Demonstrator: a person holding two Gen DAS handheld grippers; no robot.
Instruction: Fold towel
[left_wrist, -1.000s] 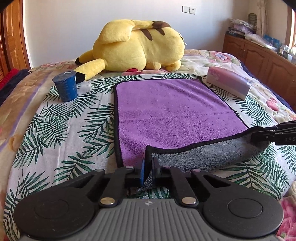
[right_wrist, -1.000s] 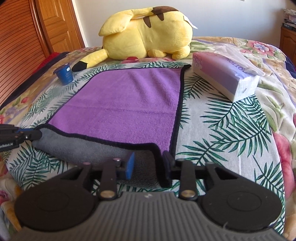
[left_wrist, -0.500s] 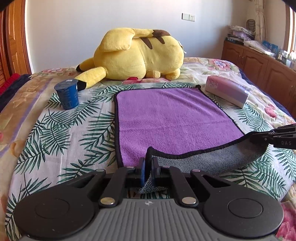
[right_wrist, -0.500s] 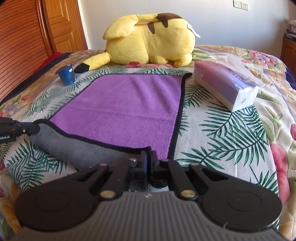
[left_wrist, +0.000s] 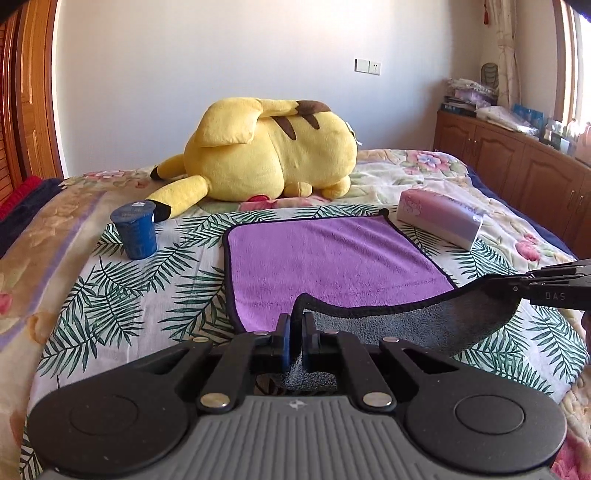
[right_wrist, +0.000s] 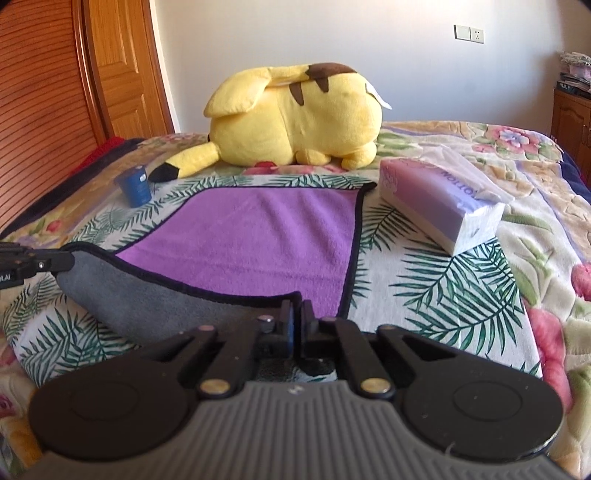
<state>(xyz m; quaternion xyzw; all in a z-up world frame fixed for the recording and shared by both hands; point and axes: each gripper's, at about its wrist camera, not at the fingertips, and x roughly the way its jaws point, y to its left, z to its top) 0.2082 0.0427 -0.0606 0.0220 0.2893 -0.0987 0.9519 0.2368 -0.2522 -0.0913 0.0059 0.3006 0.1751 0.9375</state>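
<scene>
A purple towel (left_wrist: 332, 258) with a black hem and grey underside lies on the bed, its near edge lifted so the grey side (left_wrist: 424, 325) faces me. My left gripper (left_wrist: 295, 332) is shut on the near left corner. In the right wrist view the same towel (right_wrist: 258, 236) spreads ahead, and my right gripper (right_wrist: 295, 321) is shut on its near right corner. Each gripper shows in the other's view: the right gripper (left_wrist: 546, 284) at the right edge, the left gripper (right_wrist: 33, 262) at the left edge. The far edge lies flat.
A big yellow plush toy (left_wrist: 266, 151) lies beyond the towel. A blue cup (left_wrist: 135, 229) stands to the left, a tissue pack (left_wrist: 439, 221) to the right. A wooden cabinet (left_wrist: 517, 162) runs along the right, wooden doors (right_wrist: 74, 74) stand on the left.
The right gripper's jaws closed on the towel's near right corner. Both grippers tilted up and the near edge rose off the bed, showing more grey underside.
</scene>
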